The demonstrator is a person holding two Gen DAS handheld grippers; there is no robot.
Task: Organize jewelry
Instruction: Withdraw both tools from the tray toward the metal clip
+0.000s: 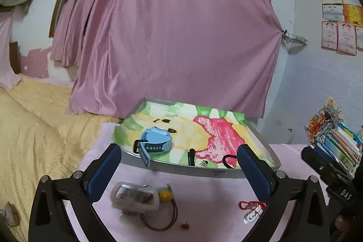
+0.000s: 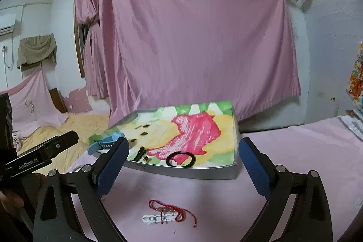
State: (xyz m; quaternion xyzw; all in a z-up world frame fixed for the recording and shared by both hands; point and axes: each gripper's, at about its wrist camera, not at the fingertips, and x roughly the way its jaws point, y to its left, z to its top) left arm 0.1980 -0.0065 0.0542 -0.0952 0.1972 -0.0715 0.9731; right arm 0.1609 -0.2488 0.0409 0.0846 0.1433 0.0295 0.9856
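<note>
Both pairs of jaws stand wide apart with nothing between their blue pads. Below the left gripper [image 1: 179,165], on the pink cloth [image 1: 204,187], lie a blurred pale watch [image 1: 133,196] with a yellow bead [image 1: 165,195] and a thin brown cord loop [image 1: 163,219] beside it; its details cannot be made out. A tiny dark red piece [image 1: 185,226] sits near the cloth's near edge. A red string bracelet [image 1: 250,204] and a white beaded piece [image 1: 251,216] are partly hidden behind that gripper's right finger.

Under the right gripper [image 2: 183,160] the same red string bracelet [image 2: 172,211] lies across the white beaded piece [image 2: 156,218].

Further out sits a shallow grey tray [image 1: 192,170] lined with a bright painted picture. A blue watch [image 1: 156,138] rests near its left edge, the strap hanging over the near rim. A black beaded strand [image 1: 192,157] and a small gold item [image 1: 204,162], too small to identify, lie near the near rim. A black ring bracelet [image 2: 180,159] is whole in the right view but half covered by a finger in the left.

Behind hangs a pink curtain [image 1: 181,37], with a yellow bedspread [image 1: 29,128] at left.
</note>
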